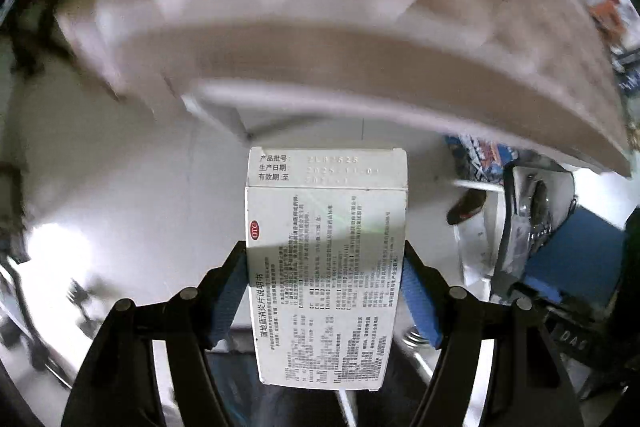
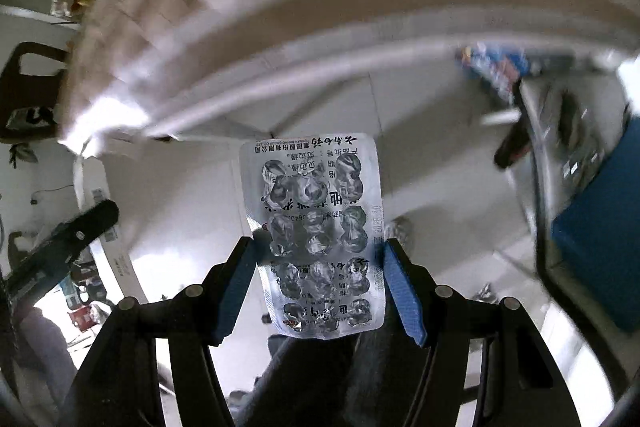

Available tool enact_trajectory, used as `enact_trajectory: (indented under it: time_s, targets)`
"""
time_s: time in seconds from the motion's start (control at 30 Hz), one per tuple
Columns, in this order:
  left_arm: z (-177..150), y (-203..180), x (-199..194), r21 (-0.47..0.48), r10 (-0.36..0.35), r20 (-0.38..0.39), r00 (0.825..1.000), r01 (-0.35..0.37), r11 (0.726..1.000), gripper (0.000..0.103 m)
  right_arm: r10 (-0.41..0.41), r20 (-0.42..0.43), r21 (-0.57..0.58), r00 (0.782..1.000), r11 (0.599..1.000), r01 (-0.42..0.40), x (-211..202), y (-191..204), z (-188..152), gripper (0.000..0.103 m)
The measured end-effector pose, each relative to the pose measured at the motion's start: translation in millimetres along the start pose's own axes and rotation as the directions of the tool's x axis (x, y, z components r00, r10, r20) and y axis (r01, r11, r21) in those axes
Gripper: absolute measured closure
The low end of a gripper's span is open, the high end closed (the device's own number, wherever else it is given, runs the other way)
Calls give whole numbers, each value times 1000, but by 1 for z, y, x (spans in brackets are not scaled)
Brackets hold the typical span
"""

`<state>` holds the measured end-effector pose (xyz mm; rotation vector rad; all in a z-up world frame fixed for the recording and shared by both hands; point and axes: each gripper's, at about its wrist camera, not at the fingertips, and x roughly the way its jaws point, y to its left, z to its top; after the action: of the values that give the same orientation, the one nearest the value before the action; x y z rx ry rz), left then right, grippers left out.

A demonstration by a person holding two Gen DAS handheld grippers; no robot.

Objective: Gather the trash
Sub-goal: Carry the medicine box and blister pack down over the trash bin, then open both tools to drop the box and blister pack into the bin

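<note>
A large beige table (image 1: 360,7) is seen blurred across the top of both wrist views, its thick rounded edge curving over pale floor (image 1: 120,167). Below that edge, to the right, a blue bin (image 2: 596,259) with a dark rim is seen, with blurred coloured packaging (image 1: 480,151) lying just under the table edge beside it.

A white medicine box (image 1: 326,267) is held below the table edge in the left wrist view. It is pinched on its two long sides by the left gripper (image 1: 326,287); both blue pads (image 1: 228,299) are pressed against the cardboard. The box stands upright along the fingers, printed text and a red oval mark facing the camera, with its end flap pointing toward the table.

A silver blister pack (image 2: 316,235), cells crushed and empty-looking, is held below the table edge in the right wrist view. It is clamped edgewise by the right gripper (image 2: 320,267), with blue pads (image 2: 400,291) touching both long edges. Part of the other black gripper is seen at the left, under the table's left end.
</note>
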<state>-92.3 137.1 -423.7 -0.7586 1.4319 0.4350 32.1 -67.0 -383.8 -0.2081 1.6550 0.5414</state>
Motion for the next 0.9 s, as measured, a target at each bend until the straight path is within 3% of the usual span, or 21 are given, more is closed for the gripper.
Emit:
enact_trajectory:
  time_s: [0.17,0.33,0.43,0.47,0.5,0.6,0.67,0.7,0.9]
  targets:
    - [12,35,125,-75,-76,-93,993,69,995,33,36,-85,37,996,999,-33,120,-30,5,37]
    - [18,58,226,-76,-80,-152,985,69,995,32,89,-148,44,985,996,-83,245,-50,15,36]
    - [14,72,266,-75,-101,-185,977,88,993,20,111,-180,34,977,994,-107,302,-57,23,36]
    - [13,76,273,-82,-102,-193,976,87,993,4,119,-188,33,975,993,-115,317,-58,25,36]
    - [11,80,280,-85,-97,-201,975,82,993,0,123,-199,31,972,992,-119,328,-59,28,36]
    - [5,94,287,-100,-49,-188,981,31,995,0,130,-218,10,967,991,-131,356,-59,34,32]
    - [2,101,284,-116,-16,-164,986,-3,993,0,139,-226,-8,964,990,-144,368,-59,39,9]
    - [2,101,281,-121,-4,-146,989,-14,993,0,147,-232,-13,962,988,-154,371,-59,40,4]
    - [-9,102,252,-106,104,-69,992,-111,988,0,128,-222,-12,967,991,-134,361,-66,36,2]
